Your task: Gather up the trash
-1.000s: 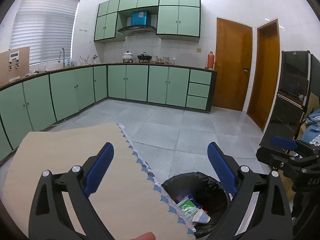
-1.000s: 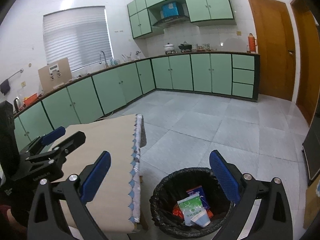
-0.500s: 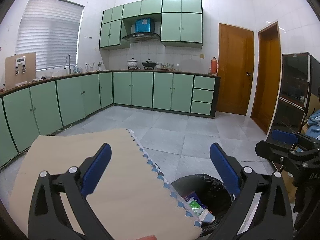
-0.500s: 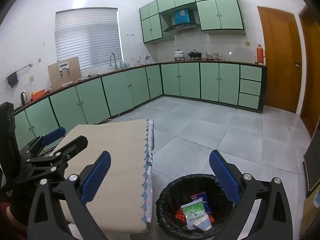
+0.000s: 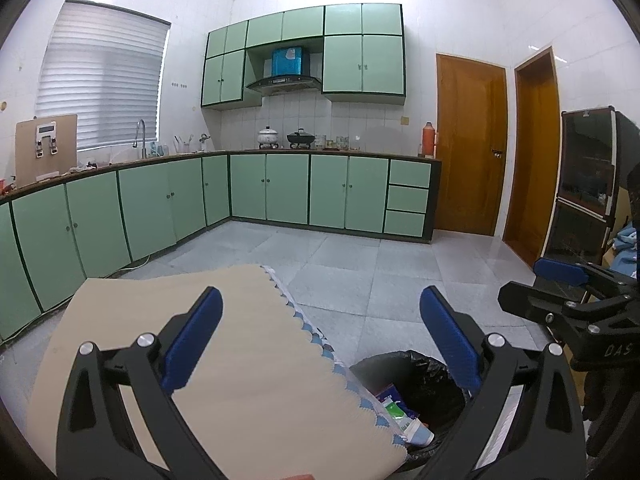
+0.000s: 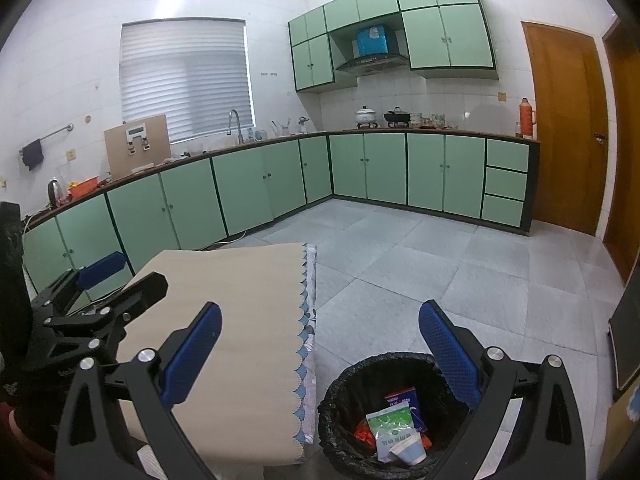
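Note:
A bin with a black liner [image 6: 344, 396] stands on the floor beside the table; it also shows in the left wrist view [image 5: 416, 364]. Inside lie a green-and-white packet [image 6: 390, 428], a blue packet [image 6: 404, 398], a paper cup [image 6: 408, 450] and something orange. My left gripper [image 5: 320, 340] is open and empty above the table's right part. My right gripper [image 6: 320, 344] is open and empty, held high over the table edge and the bin. Each gripper shows in the other's view, the left one [image 6: 100, 292] and the right one [image 5: 560, 292].
The table has a beige cloth [image 6: 240, 312] with a blue scalloped edge. Green cabinets [image 5: 280, 192] line the far and left walls. Two wooden doors [image 5: 472, 144] stand at the right, with a dark cabinet [image 5: 584, 184] near them. Grey tile floor [image 6: 440, 272] lies beyond.
Both grippers have risen and tilted up, so the bin and table sit lower in both views. Both stay open and empty.

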Tool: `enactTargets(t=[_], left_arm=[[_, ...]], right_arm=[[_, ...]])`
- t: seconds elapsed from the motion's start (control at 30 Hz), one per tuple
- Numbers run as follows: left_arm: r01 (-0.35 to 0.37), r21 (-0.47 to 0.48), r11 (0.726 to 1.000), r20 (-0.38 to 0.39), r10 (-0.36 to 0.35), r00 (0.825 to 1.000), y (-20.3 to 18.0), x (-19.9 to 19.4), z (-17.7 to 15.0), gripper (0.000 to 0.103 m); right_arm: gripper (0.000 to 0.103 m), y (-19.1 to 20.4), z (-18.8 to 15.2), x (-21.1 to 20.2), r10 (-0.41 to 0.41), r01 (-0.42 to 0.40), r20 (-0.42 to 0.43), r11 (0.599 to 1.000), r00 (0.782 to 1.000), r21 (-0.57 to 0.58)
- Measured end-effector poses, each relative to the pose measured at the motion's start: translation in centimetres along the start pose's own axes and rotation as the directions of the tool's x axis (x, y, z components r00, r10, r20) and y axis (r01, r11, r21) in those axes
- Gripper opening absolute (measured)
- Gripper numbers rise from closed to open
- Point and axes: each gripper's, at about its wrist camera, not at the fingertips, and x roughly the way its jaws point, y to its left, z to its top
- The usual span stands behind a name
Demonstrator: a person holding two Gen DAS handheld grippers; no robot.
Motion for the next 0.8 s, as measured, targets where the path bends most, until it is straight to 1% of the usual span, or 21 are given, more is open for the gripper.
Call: enactTargets(t=[0.8], left_arm=[[-0.009, 0.004, 1.000, 0.006, 0.009, 1.000, 0.38, -0.26, -0.13, 0.096]], right_arm=[[0.097, 0.43, 0.27, 0.22, 0.013, -0.013, -0.002, 1.000, 1.000, -0.010]])
